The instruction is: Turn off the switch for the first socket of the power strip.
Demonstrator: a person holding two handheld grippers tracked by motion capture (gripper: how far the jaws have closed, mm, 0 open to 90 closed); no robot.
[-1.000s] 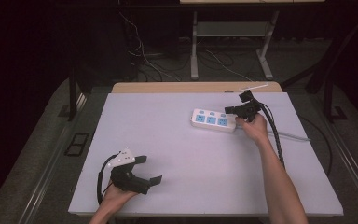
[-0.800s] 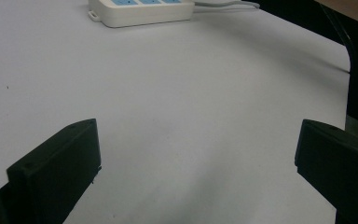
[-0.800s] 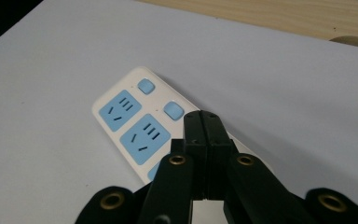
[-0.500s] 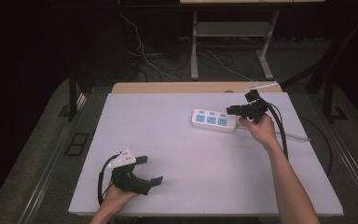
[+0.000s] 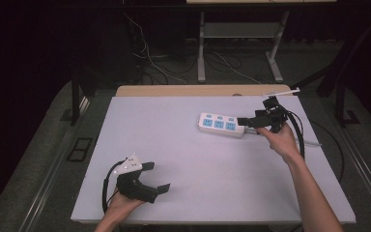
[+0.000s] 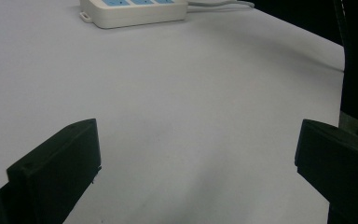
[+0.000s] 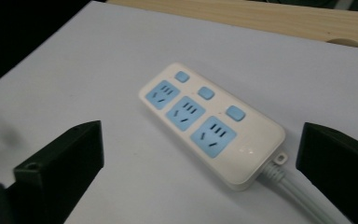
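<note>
A white power strip [image 5: 221, 124] with three blue sockets and three blue switches [image 7: 212, 123] lies flat at the table's back right, and its white cable [image 7: 289, 182] runs off to the right. My right gripper [image 5: 244, 121] hovers just off the strip's cable end and points at it. Its jaws have just been opening and stand wide apart, with nothing between the pads [image 7: 200, 140]. My left gripper [image 5: 158, 177] rests near the front left edge, open and empty [image 6: 198, 140], with the strip [image 6: 133, 9] far ahead of it.
The white table top [image 5: 198, 183] has a wooden strip [image 5: 188, 90] along its back edge. The right gripper's black cable [image 5: 299, 140] loops over the table's right side. Loose cables and a metal frame stand on the dark floor behind.
The right hand has drawn a little to the right, away from the strip's end. The strip and the left gripper have stayed where they were.
</note>
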